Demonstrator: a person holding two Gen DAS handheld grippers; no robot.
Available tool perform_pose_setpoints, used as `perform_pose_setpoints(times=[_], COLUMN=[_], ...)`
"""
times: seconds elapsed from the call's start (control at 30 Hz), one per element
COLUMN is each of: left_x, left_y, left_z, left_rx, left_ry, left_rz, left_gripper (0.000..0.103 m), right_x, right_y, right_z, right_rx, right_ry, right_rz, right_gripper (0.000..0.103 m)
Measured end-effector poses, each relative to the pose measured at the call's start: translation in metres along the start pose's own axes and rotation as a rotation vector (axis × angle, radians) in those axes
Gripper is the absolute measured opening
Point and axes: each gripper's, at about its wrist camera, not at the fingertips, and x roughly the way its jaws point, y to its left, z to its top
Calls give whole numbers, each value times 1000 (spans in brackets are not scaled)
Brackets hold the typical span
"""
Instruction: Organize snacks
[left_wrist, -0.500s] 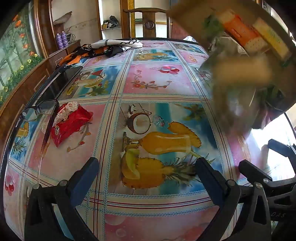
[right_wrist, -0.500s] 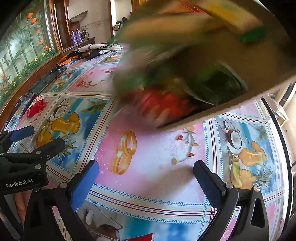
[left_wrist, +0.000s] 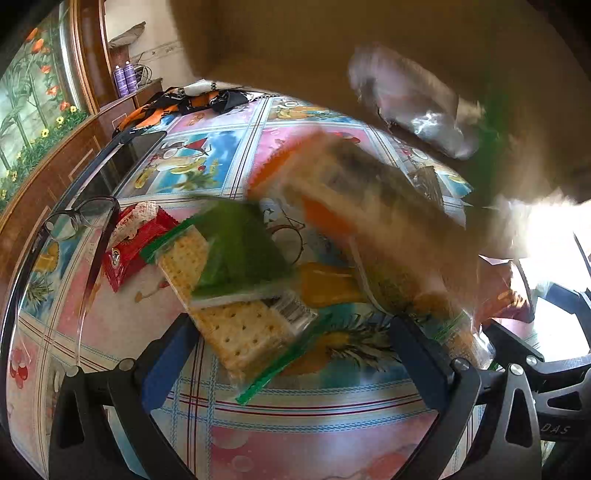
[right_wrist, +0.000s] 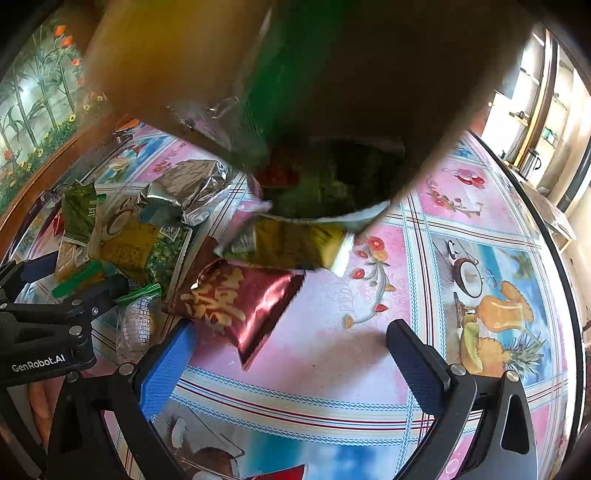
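Now I am keeping both the left gripper (left_wrist: 295, 354) and the right gripper (right_wrist: 291, 358) spread wide, holding nothing, while snack packets (right_wrist: 236, 299) are tumbling from a tipped cardboard box (right_wrist: 369, 74) onto the patterned table (right_wrist: 332, 350).

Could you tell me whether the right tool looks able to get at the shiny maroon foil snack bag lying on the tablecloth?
Probably yes. The right tool is open and empty, and the shiny maroon foil snack bag lies just ahead of its blue-padded finger with nothing on top. The tilted cardboard box overhead may drop more packets.
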Motion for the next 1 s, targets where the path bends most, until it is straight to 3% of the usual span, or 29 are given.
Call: perform_pose_setpoints(times=[1.0], left_x=[3], left_y=[3], left_z=[2], left_rx=[0], left_ry=[0], left_rz=[2], left_gripper=[103], right_x=[-2], right_y=[-2], right_z=[-2], right_rx=[-2], right_ry=[1], right_rz=[-2], right_gripper=[103])
